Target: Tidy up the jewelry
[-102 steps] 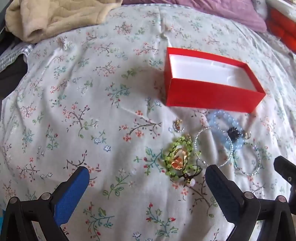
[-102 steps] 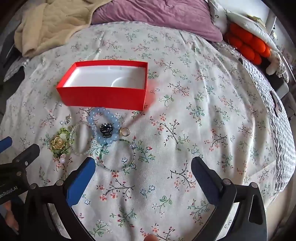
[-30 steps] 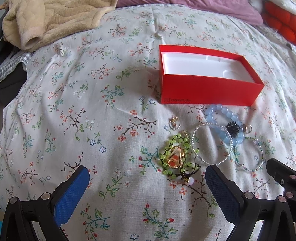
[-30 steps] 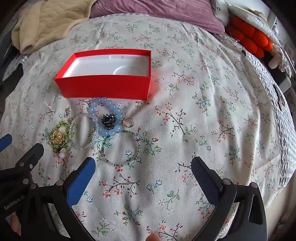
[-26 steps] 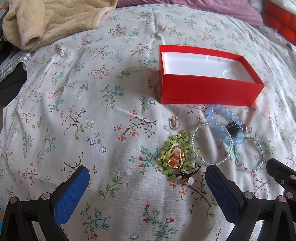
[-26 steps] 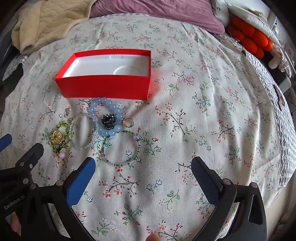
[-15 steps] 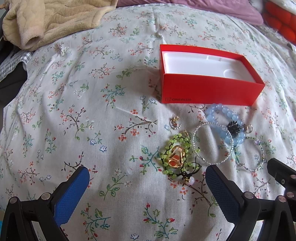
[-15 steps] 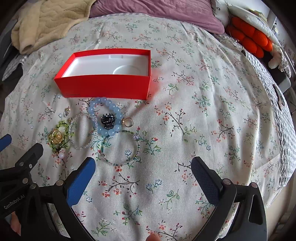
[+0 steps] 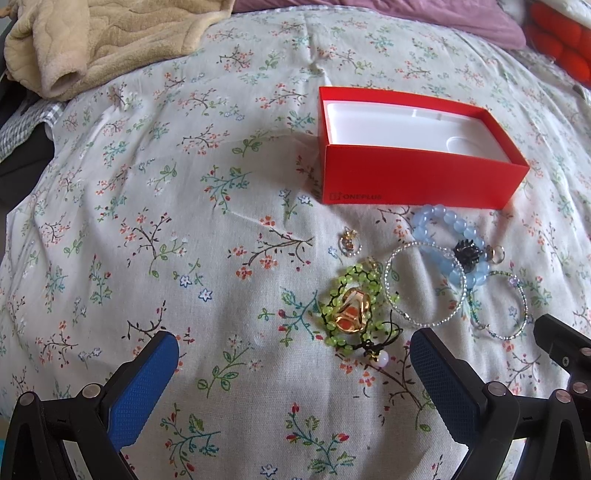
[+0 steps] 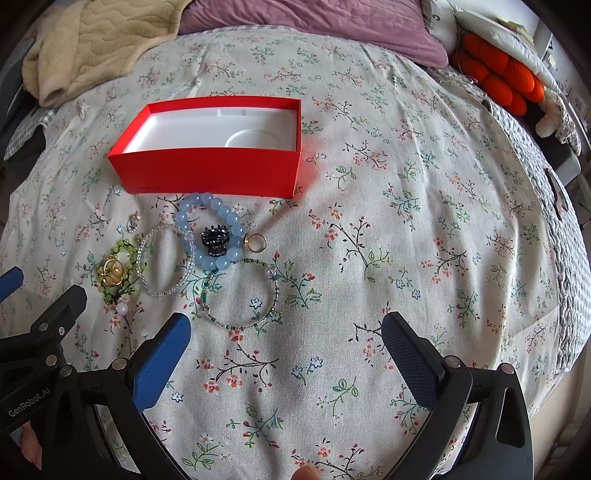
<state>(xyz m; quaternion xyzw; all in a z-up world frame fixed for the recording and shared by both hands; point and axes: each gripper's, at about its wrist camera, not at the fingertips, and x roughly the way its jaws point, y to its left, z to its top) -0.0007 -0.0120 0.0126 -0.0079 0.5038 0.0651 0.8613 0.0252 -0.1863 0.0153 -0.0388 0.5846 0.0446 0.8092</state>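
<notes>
— What is all this lying on?

— A bed, under a pale floral sheet [image 10: 406, 229]. At the far left lies a crumpled beige blanket [image 9: 110, 40], at the far edge a mauve pillow [image 10: 314, 18], and far right some orange cushions [image 10: 498, 77].

— And the jewelry?

— On the sheet, just on the near side of an open red box [image 9: 417, 177] with a white lining. From left to right: a small charm [image 9: 349, 242], a green bead bracelet [image 9: 351, 306] with a gold piece on it, a clear bead bracelet [image 9: 424, 284], a blue bead bracelet [image 10: 210, 229] with a dark hair claw [image 10: 216, 240] on it, a gold ring [image 10: 256, 242], and a thin seed-bead bracelet [image 10: 240, 295].

— The grippers?

— The left gripper [image 9: 295, 354] and the right gripper [image 10: 286, 332] are both spread wide, nothing between their blue pads, above the sheet on the near side of the jewelry.

— Do the views differ?

— The right wrist view alone shows the bed's right edge, a grey quilted cover [image 10: 569, 280] there, and the left gripper's frame at its lower left. The left wrist view alone makes the box's lettering readable.
</notes>
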